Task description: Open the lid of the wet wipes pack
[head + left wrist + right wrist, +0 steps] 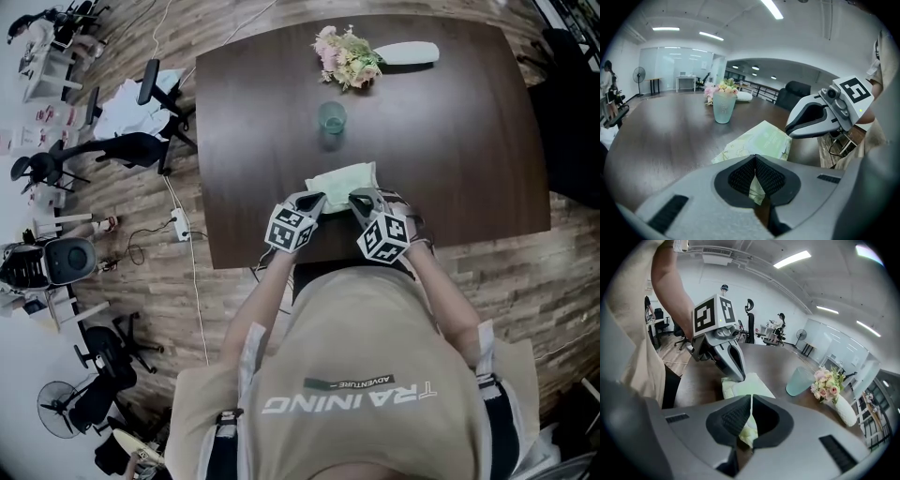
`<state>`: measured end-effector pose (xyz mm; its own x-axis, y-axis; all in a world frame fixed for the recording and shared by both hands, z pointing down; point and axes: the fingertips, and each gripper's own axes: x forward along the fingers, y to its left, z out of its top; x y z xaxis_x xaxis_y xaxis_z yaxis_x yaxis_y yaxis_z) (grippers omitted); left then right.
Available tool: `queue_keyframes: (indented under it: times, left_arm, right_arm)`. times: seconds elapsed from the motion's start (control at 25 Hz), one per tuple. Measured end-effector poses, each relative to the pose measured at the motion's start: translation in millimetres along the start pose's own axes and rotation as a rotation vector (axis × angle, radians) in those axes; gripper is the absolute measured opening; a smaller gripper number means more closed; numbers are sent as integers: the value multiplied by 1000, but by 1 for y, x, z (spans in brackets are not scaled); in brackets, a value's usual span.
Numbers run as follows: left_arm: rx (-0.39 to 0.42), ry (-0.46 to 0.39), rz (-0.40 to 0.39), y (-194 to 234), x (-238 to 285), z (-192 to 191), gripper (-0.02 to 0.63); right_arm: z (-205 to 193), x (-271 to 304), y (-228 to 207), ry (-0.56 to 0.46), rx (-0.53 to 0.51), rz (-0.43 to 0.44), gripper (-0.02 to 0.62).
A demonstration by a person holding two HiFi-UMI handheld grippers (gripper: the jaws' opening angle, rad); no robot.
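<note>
Risk: soft film slips or tears, lid unopened.
Left tongs and right tongs are both clenched on the near edge of the wet wipes pack, which extends just ahead; uneven pull likely cause.

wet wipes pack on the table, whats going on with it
A person holds a two-jaw tool in each hand at the near edge of the pale green wet wipes pack, which lies flat on the dark wooden table. The left tongs and the right tongs are both shut, side by side, with nothing clearly pinched. No lid looks lifted on the pack yet.
</note>
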<state>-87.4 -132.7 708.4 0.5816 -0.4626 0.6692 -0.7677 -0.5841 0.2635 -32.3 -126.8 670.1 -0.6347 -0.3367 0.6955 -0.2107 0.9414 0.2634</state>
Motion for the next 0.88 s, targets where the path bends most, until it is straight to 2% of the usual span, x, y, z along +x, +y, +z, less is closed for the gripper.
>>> queue_keyframes:
  times: [0.24,0.4,0.48,0.52,0.88]
  left_arm:
    - [15,-8,23,0,1,0,9]
    - [8,-15,13,-1,1,0,9]
    - [-18,-25,12,-1,0,0,9]
    - [-22,-25,15,-1,0,0,9]
    - [15,-8,33,0,1,1,9]
  right_arm:
    - [-3,4,10,23,-52,32,17]
    - [-6,8,14,69,-138,38,22]
    - [-7,10,17,84,-157,55,92]
    - [-7,10,18,89,-162,61,106]
    - [-13,22,18,163,-318,30,117]
